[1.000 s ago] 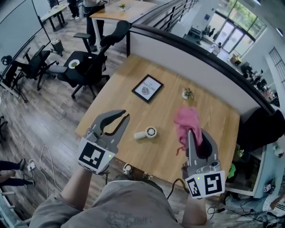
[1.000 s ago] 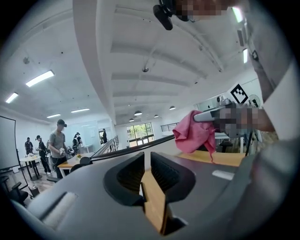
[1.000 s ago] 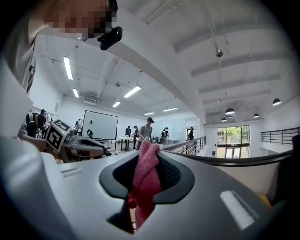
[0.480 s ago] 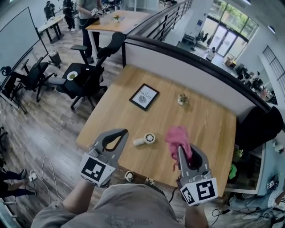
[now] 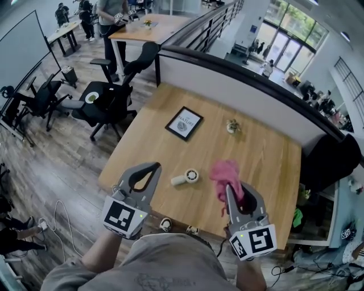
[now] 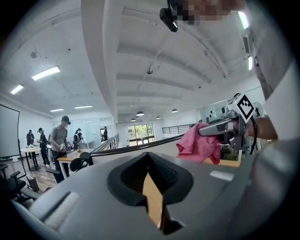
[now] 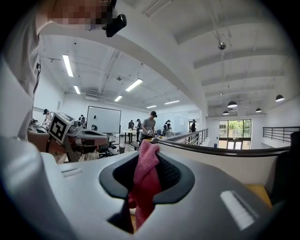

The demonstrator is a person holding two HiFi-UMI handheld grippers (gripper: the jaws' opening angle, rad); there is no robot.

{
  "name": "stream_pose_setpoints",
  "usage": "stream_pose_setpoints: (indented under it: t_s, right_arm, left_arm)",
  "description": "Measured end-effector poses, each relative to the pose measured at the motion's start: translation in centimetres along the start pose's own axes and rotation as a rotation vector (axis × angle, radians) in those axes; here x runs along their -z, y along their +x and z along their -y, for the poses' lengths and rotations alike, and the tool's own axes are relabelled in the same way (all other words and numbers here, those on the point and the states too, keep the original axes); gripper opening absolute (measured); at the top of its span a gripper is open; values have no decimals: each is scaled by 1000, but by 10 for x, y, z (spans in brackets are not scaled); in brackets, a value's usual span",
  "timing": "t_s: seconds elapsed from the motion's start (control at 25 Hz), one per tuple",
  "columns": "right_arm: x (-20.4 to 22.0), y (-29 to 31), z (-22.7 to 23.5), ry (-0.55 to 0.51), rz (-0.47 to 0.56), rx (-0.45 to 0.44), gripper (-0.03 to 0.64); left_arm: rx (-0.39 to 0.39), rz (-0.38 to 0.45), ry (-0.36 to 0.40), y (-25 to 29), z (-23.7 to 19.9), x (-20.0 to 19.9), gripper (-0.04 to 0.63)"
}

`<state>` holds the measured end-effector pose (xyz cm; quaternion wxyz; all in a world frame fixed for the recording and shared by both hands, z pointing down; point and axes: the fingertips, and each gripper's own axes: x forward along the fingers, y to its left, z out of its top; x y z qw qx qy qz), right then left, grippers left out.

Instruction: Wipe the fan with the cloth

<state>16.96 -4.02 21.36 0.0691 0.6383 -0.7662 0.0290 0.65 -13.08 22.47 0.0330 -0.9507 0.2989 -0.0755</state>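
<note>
1. An open office with a plank floor holds a wooden table [image 5: 267, 159], seen from steeply above. A dark-topped partition [image 5: 244, 79] runs along the table's far edge.
2. The fan [image 5: 186, 178], small and white, lies on its side on the table close to the near edge. Its round head points right and its handle points left.
3. The cloth [image 5: 224, 173], pink and bunched, hangs just right of the fan and apart from it. It droops from the tips of the right gripper.
4. The right gripper [image 5: 232, 190] is right of the fan and nearer the person, pointing away from the person. Its own view shows the jaws clamped on a fold of the cloth, which fills the gap between them and spills past the tips.
5. The left gripper [image 5: 152, 169] is left of the fan, its tips near the handle end but apart from it. Its jaws are pressed fully together with nothing between them. In its own view only a sliver of table wood shows through the slot behind the tips.
6. Seen from the left gripper, the cloth and the right gripper hang level with it, above the tabletop.
7. Beyond the fan a dark frame [image 5: 184, 123] lies flat on the table.
8. Beyond the fan and to its right stands a small plant [image 5: 231, 125].
9. Beyond the fan and to its left, off the table, a black chair [image 5: 108, 94] stands on the floor.
10. Much farther beyond the fan, people [image 5: 108, 8] stand at another table.
</note>
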Motion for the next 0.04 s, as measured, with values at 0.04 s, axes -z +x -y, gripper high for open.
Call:
stream_pose_setpoints:
  t_s: [0.04]
  right_arm:
    - [0,-1,0,0,1,2,78]
  left_arm:
    - [2,2,0,-1,1,-1,2]
